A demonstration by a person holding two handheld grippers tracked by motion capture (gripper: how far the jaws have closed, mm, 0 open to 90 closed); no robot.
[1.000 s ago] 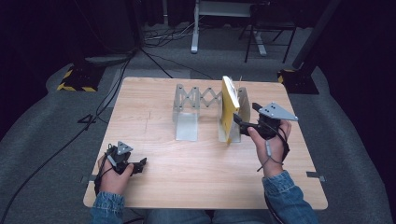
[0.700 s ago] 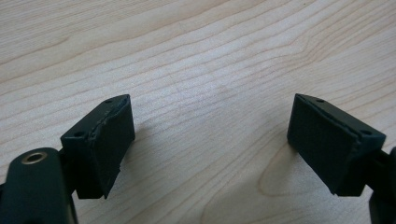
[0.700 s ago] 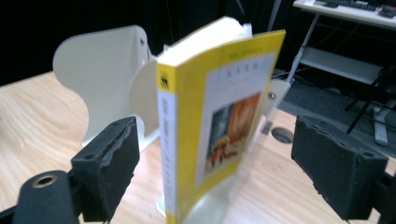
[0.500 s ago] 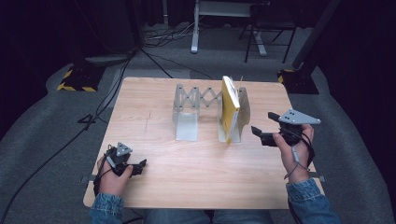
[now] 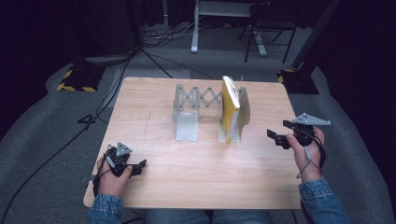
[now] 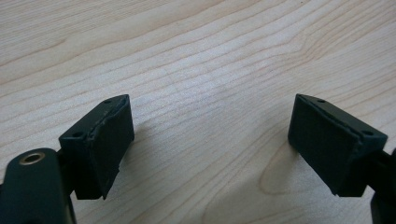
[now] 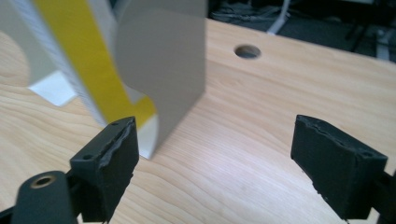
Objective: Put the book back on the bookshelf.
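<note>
My right gripper [image 5: 276, 134] hangs wide and empty right of the yellow book [image 5: 229, 108], which stands braced upright against the metal bookend [image 5: 243, 108], left gripper [image 5: 138, 166] wide, resting on the surface [image 5: 205, 177].

High view overhead facing forward-down, gripper views close above table [image 5: 196, 182], right sharing yellow book [image 7: 93, 60]

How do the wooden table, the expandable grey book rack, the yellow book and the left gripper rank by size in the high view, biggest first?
1. Wooden table.
2. Grey book rack.
3. Yellow book, standing in the rack's right end.
4. Left gripper; it lies nearer the camera, yet looks smallest.
</note>
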